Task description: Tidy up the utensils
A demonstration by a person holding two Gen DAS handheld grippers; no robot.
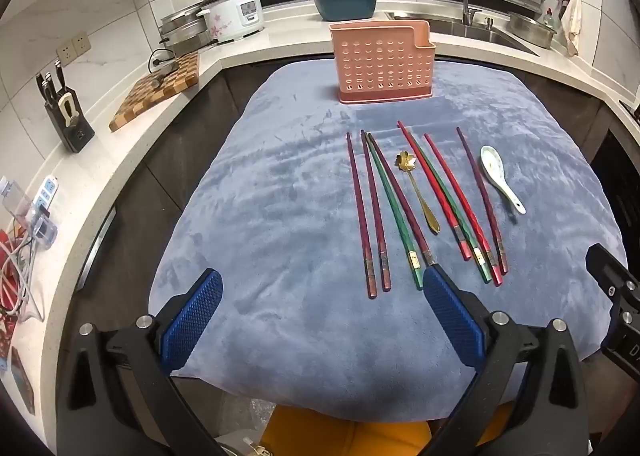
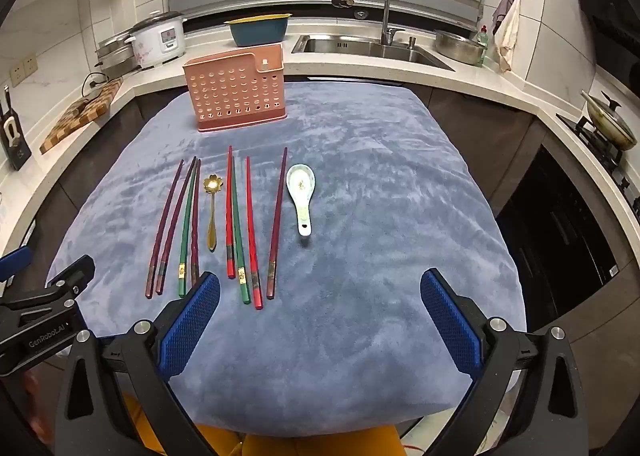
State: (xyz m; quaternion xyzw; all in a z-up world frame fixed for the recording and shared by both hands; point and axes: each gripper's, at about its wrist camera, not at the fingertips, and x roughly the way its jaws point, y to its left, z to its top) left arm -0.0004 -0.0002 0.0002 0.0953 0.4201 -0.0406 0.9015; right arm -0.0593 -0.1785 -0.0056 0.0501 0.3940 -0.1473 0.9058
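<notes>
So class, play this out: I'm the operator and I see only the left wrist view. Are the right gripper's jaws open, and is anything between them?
Observer: The right gripper is wide open over the blue cloth, with nothing between its jaws.
Operator: What is at the far right, past the sink?
Observer: A lidded pan sits on a stove, outside your view.
Operator: Is that gripper near any utensil?
Observer: Yes. Its pad on the picture's left hides the near end of one dark chopstick.
</notes>
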